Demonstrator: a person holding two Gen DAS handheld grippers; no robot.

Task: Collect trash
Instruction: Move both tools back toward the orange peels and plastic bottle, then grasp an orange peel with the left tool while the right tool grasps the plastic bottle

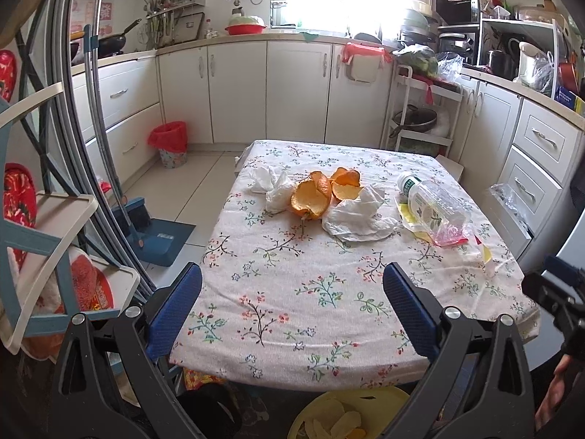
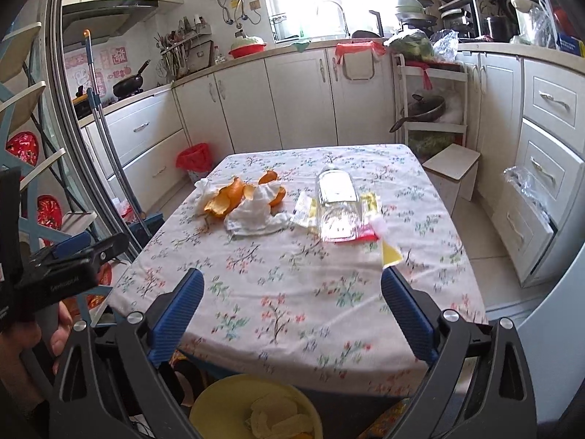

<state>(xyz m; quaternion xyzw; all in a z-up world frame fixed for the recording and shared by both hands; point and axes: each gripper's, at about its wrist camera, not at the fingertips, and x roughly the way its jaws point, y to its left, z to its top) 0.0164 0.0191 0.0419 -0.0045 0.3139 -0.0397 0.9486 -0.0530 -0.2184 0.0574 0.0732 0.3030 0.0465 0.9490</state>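
Floral-cloth counter (image 1: 329,292) carrying all trash in a loose row mid-surface; yellow bin (image 2: 234,395) below near edge, peel already inside.

Clear plastic bottle (image 1: 435,205) lying on side, right of centre, on top of yellow and red wrappers (image 1: 449,239). Light, slick, crushable; likely to roll. Best taken across the body near the label, not the cap.

Crumpled white tissue (image 1: 356,216) centre, touching orange peels (image 1: 314,195); second tissue (image 1: 272,186) on their left. Soft, near weightless; pinch a raised fold. Peels stiff, curled, brittle; grab an upstanding edge.

Left gripper (image 1: 292,307) spread wide, empty, hovering over near counter edge. Right gripper (image 2: 292,307) likewise apart, empty, well short of bottle.
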